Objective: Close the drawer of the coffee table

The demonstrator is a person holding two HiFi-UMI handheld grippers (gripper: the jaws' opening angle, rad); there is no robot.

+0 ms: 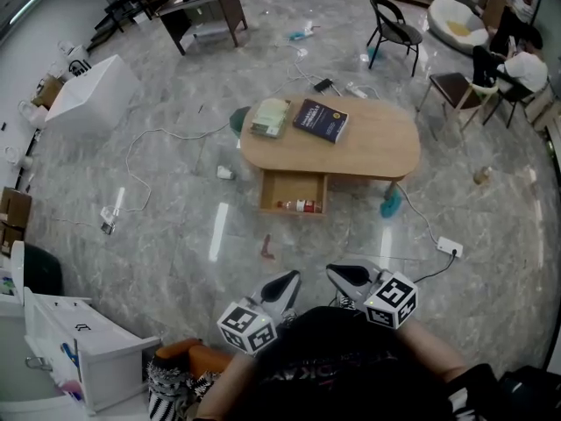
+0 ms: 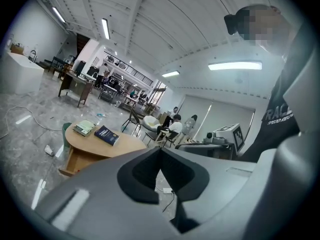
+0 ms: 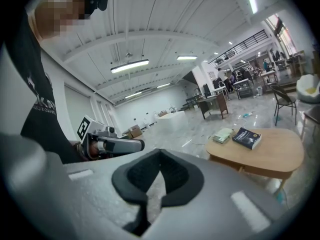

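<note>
Both pairs of jaws are pressed shut with nothing between them, left gripper (image 1: 289, 281) and right gripper (image 1: 337, 274) side by side. Ahead of the tips, well apart, the drawer (image 1: 294, 182) stands pulled out of the coffee table (image 1: 377, 143) toward me, a bottle (image 1: 301, 206) lying inside. Its front edge runs crosswise to my pointing line. It's almost dead ahead of the left tips and a little left of the right ones, so I judge the left better placed to push.

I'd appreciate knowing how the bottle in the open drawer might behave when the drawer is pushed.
The bottle lies on its side, so it may roll or slide. It looks small, probably light, unlikely to block the drawer.
</note>
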